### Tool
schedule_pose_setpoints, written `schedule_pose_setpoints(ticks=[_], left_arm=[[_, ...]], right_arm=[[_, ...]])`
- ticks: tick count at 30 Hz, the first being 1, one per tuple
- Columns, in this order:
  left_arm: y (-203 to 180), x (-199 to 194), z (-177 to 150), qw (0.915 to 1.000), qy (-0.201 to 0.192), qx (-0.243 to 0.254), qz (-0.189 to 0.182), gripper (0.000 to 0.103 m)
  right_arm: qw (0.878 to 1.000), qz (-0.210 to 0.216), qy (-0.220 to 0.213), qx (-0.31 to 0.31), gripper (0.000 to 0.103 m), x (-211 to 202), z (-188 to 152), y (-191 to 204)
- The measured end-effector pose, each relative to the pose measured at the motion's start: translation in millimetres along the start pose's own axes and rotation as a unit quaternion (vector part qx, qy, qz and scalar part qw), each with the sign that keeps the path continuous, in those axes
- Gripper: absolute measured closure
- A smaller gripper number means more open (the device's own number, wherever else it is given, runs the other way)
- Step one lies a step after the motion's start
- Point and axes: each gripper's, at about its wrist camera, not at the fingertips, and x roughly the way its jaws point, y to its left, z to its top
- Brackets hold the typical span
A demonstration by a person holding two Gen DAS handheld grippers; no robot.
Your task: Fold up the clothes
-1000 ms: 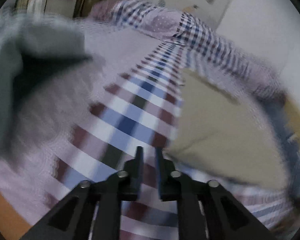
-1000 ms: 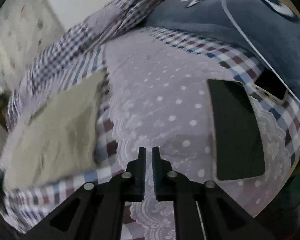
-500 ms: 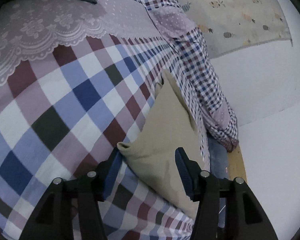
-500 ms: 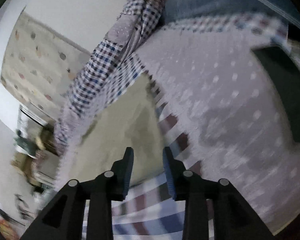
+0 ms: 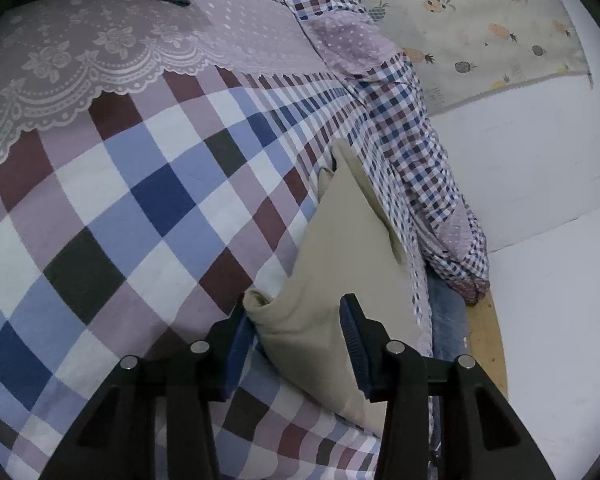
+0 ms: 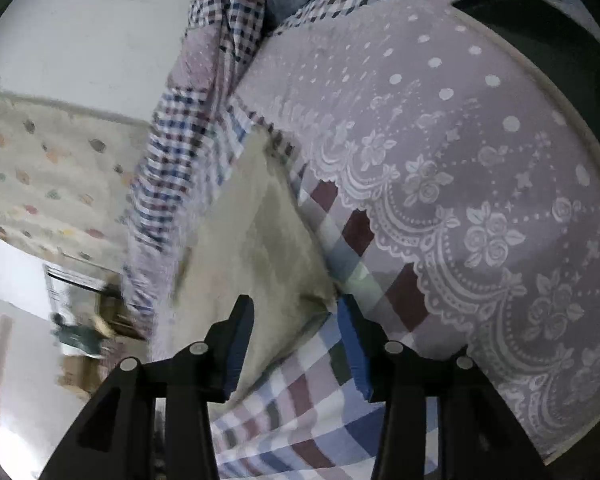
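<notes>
Beige garment [image 5: 332, 264], soft, light and limp, lies on the checked bedspread [image 5: 132, 208]. Left tool [image 5: 296, 344] and right tool [image 6: 300, 344], jaws half open after moving, straddle its near corners, gripping nothing; pinch there.

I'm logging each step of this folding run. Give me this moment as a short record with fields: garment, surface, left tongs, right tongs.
garment: beige garment, lying flat near the bed's edge
surface: checked bedspread with a lace-trimmed lilac cover
left tongs: open, jaws just closing a little, astride one garment corner
right tongs: open, jaws just opening, astride another corner, view blurred
</notes>
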Motion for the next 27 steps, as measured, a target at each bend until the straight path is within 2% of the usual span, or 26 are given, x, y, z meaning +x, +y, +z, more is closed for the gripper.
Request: schedule_pose_setpoints(ticks=[2,5,7,10,12,17,20,25,26,27], left_arm=[[0,-1,-2,1.0,-0.002,0.004,0.004,0.056],[-1,-2,-3,0.9999,-0.002,0.008,0.007,0.056],[0,-2,-3,1.0,-0.001,0.007,0.006,0.056],[0,-3,-3,1.0,-0.001,0.006,0.005,0.056],[-1,-3,-3,1.0,-0.001,0.005,0.003,0.056],[0,-3,0,1.0,0.001,0.001,-0.003,0.056],[3,-4,1,1.0,0.002,-0.005,-0.004,0.068],[11,-6,2,0.9997,0.002,-0.022,-0.011,0.077],[11,-6,2,0.9997,0.002,-0.02,-0.011,0.084],[11,-6,2,0.9998,0.002,-0.018,-0.012,0.086]], right_arm=[[1.0,-0.019,-0.002,-0.006,0.055,3,-2,4],[0.999,-0.027,-0.008,0.018,0.057,-3,-7,1],[0.999,-0.023,-0.006,0.037,0.057,-9,-13,-1],[0.999,0.006,0.001,0.051,0.055,-9,-23,0],[0.999,0.013,0.006,0.05,0.055,0,-22,3],[0.999,-0.011,-0.022,0.048,0.055,10,-1,6],[0.998,-0.023,-0.028,0.052,0.055,12,10,3],[0.998,-0.037,-0.032,0.035,0.057,11,3,8],[0.998,-0.04,-0.033,0.033,0.057,10,3,9],[0.998,-0.041,-0.035,0.034,0.057,9,3,8]])
